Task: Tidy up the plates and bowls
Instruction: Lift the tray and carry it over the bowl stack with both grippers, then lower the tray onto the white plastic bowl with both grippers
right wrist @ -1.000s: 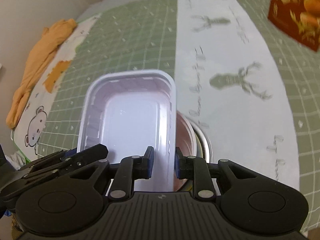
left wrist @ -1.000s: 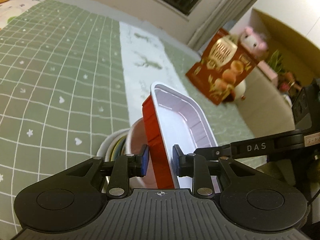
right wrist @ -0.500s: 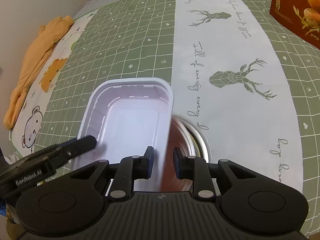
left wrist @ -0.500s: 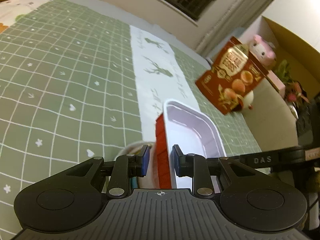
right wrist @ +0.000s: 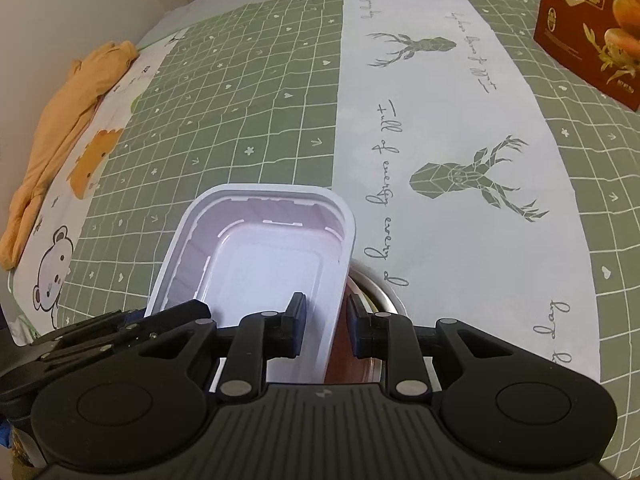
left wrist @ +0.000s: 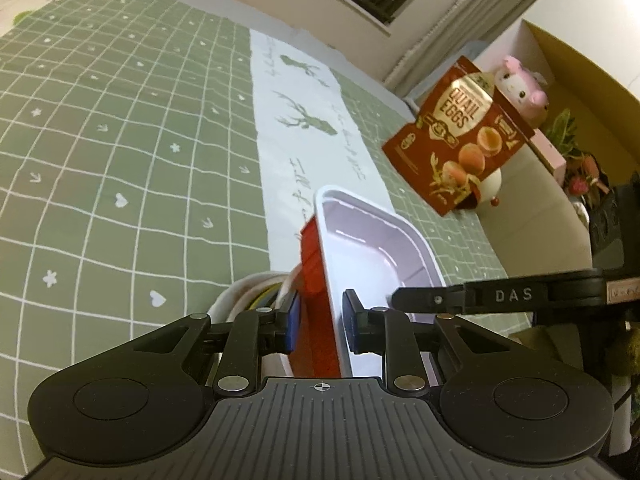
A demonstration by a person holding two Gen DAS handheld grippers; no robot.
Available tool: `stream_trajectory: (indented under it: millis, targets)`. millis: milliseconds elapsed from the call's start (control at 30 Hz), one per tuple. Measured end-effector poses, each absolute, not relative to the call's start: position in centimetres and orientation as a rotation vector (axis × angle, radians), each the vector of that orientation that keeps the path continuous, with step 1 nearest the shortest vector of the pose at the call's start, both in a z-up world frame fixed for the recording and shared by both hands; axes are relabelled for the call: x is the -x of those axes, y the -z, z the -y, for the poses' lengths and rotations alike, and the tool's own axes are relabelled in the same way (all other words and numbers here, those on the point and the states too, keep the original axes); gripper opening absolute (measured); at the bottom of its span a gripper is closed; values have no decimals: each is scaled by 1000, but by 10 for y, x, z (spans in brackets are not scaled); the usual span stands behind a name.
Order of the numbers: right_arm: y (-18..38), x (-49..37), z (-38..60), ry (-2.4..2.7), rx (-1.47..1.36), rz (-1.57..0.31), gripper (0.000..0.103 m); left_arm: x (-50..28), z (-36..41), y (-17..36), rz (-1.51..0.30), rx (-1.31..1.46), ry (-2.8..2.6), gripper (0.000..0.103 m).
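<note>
My left gripper (left wrist: 320, 326) sits astride 1 long wall of the rectangular tray (left wrist: 372, 256), red outside and white inside; its jaws are closing with that wall between them, a sliver of gap on each side, the pads not quite pressing. My right gripper (right wrist: 324, 330) is at its narrowest, clamped on the opposite long wall of the same tray (right wrist: 256, 256), one pad inside the white well, the other against the red outside. Each view catches the other tool: the left view shows the right gripper's black finger reaching in from the right over the tray's near corner, and the right view shows the left gripper's fingers at lower left, at the tray's rim. Only the left view shows the red flank clearly, tilted up on its side, and under it a white bowl (left wrist: 236, 300) with yellowish rims nested inside. The right view shows instead a metal bowl rim (right wrist: 380, 292) just right of the tray and partly beneath it; whether these are 1 stack I cannot tell. Beyond the tray lies the green checked cloth (right wrist: 248, 92) with a white deer-print strip (right wrist: 440, 128) down its middle. Farther off, a red quail-egg box (left wrist: 460, 136) stands on the cloth. Only the left view gives the pink plush toy (left wrist: 520, 84) behind it; only the right view gives the orange garment (right wrist: 68, 108) at the far left edge.
</note>
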State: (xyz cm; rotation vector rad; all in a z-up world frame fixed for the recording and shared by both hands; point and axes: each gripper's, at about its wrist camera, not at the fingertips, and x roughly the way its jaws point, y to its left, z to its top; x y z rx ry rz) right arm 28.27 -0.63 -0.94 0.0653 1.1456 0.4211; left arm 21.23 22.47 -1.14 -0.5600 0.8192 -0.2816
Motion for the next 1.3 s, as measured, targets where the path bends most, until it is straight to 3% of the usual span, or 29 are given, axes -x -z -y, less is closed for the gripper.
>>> stream_trajectory:
  millis: [900,1300]
  targets:
    - [0,-250,21,-447,-90,-1170,25,-179,-206,-8,-792,408,377,25]
    - [-1,-241,24,-464,-91,-1127,24,-175,-239,-11,-748,522,320,25]
